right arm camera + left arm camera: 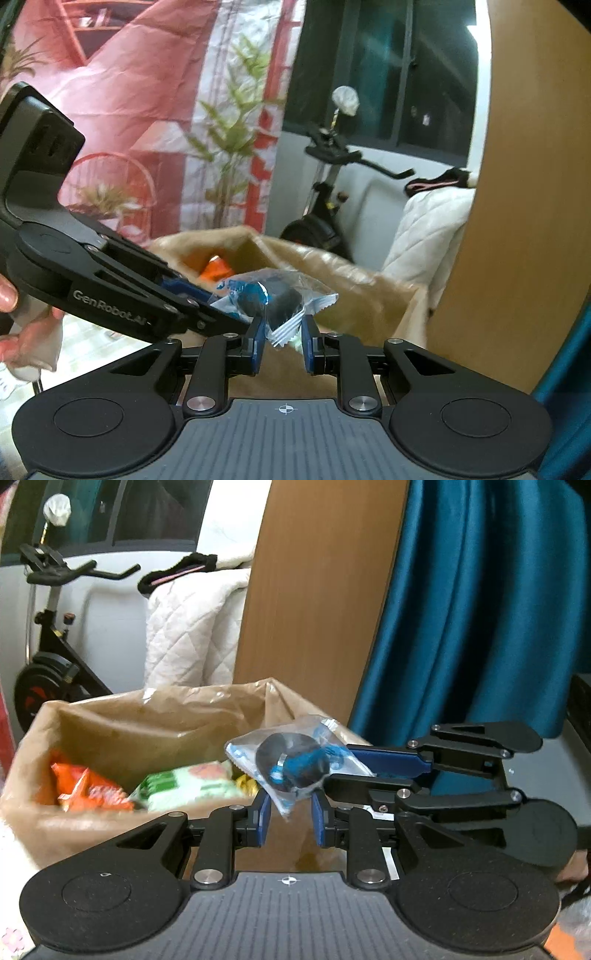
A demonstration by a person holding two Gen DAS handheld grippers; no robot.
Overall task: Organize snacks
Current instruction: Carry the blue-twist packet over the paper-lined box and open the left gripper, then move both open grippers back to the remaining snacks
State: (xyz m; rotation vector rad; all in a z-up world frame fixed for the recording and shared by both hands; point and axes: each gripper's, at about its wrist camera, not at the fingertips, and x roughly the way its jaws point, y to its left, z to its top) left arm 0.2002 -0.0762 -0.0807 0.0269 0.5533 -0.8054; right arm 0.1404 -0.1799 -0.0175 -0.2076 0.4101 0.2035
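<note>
One "GenRobot.AI" mark, left tool [236,317]

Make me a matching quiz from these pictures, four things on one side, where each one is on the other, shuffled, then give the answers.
Things:
1. clear cookie packet
2. orange packet
3. exercise bike
4. teal curtain

Places:
A. hanging right of the wooden panel
B. lying inside the cardboard box
C. pinched by the left tool and the right tool
D. standing behind the box

Pairs: 1-C, 2-B, 3-D, 4-A
</note>
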